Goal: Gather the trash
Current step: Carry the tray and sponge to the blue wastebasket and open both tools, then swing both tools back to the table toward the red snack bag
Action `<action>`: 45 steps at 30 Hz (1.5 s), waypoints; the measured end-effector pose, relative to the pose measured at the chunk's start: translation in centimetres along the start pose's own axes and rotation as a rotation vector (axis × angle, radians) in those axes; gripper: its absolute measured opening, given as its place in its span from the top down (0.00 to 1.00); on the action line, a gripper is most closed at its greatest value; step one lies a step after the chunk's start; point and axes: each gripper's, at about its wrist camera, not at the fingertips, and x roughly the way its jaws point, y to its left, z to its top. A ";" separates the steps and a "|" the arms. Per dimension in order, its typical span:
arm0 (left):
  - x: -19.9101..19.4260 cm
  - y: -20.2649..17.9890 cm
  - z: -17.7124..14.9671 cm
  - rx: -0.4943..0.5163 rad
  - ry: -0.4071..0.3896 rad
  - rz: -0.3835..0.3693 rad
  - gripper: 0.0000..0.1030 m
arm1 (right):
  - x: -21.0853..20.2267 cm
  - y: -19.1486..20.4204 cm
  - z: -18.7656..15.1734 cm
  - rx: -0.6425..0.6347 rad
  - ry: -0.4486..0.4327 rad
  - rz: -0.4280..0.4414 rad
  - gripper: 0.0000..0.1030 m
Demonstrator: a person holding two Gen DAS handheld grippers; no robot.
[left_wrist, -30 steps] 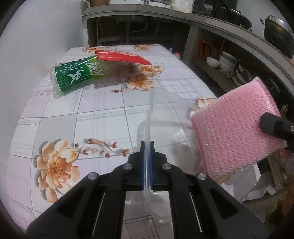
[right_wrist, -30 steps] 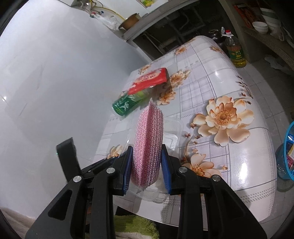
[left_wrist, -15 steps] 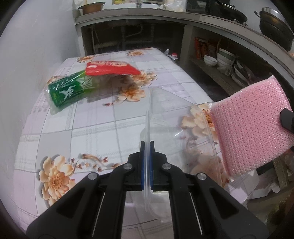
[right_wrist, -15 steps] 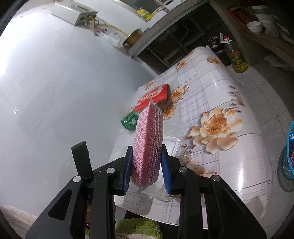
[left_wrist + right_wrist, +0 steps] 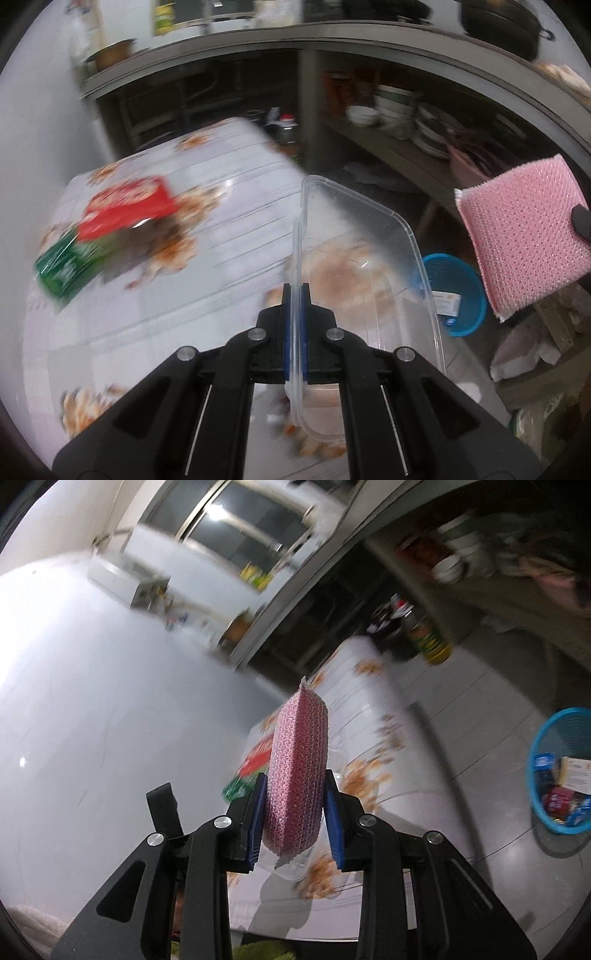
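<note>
My left gripper (image 5: 294,332) is shut on the rim of a clear plastic container (image 5: 373,258), held in the air above the table's right edge. My right gripper (image 5: 295,812) is shut on a pink scrub sponge (image 5: 299,775), which also shows at the right of the left wrist view (image 5: 524,236). A red packet (image 5: 125,206) and a green packet (image 5: 66,269) lie on the flowered table (image 5: 221,236), blurred. A blue waste basket (image 5: 458,291) with wrappers in it stands on the floor; it also shows in the right wrist view (image 5: 561,771).
Open shelves with bowls and plates (image 5: 399,114) run along the right. A bottle of oil (image 5: 428,638) stands on the floor past the table's far end. A white wall (image 5: 92,701) is on the left. Crumpled white bags (image 5: 524,354) lie on the floor.
Both grippers have risen and swung right, away from the table, each still holding its object. The blue basket on the floor has come into view.
</note>
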 end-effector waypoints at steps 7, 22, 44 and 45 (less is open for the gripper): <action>3.9 -7.5 4.7 0.130 0.041 -0.160 0.98 | -5.7 -6.6 0.6 0.098 -0.157 -0.268 0.72; 20.3 -26.4 6.0 0.322 0.395 -0.335 0.98 | -3.5 -24.2 -4.3 0.461 -0.051 -0.548 0.72; 23.8 -27.2 7.1 0.186 0.422 -0.381 0.47 | -3.4 -33.5 -9.1 0.644 -0.057 -0.657 0.43; 23.0 -26.8 7.3 0.187 0.410 -0.383 0.47 | -3.6 -33.0 -8.9 0.629 -0.060 -0.659 0.43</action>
